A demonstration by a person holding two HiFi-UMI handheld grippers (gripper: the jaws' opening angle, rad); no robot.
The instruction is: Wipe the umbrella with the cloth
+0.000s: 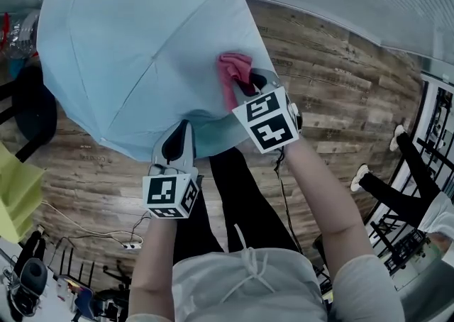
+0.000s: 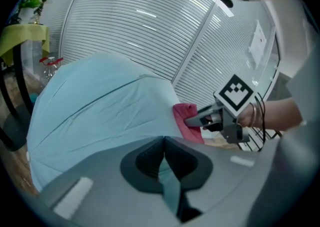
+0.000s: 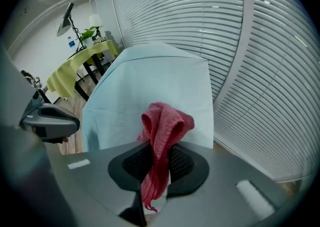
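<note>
An open pale blue umbrella (image 1: 142, 51) fills the upper left of the head view, its canopy facing me. My left gripper (image 1: 179, 145) is shut on the canopy's near edge (image 2: 167, 168), with blue fabric pinched between its jaws. My right gripper (image 1: 245, 86) is shut on a bunched red cloth (image 1: 233, 72), which rests against the canopy's right side. In the right gripper view the cloth (image 3: 162, 131) stands up from the jaws in front of the umbrella (image 3: 150, 91). The left gripper view shows the cloth (image 2: 187, 121) against the umbrella (image 2: 100, 111), held by the right gripper (image 2: 192, 120).
A wooden plank floor (image 1: 333, 101) lies below. White slatted blinds (image 3: 240, 46) stand behind the umbrella. A table with a yellow-green cover (image 3: 75, 66) is at the left, with a dark chair (image 1: 32, 108). Another person's legs (image 1: 397, 179) are at the right. Cables (image 1: 92, 235) lie on the floor.
</note>
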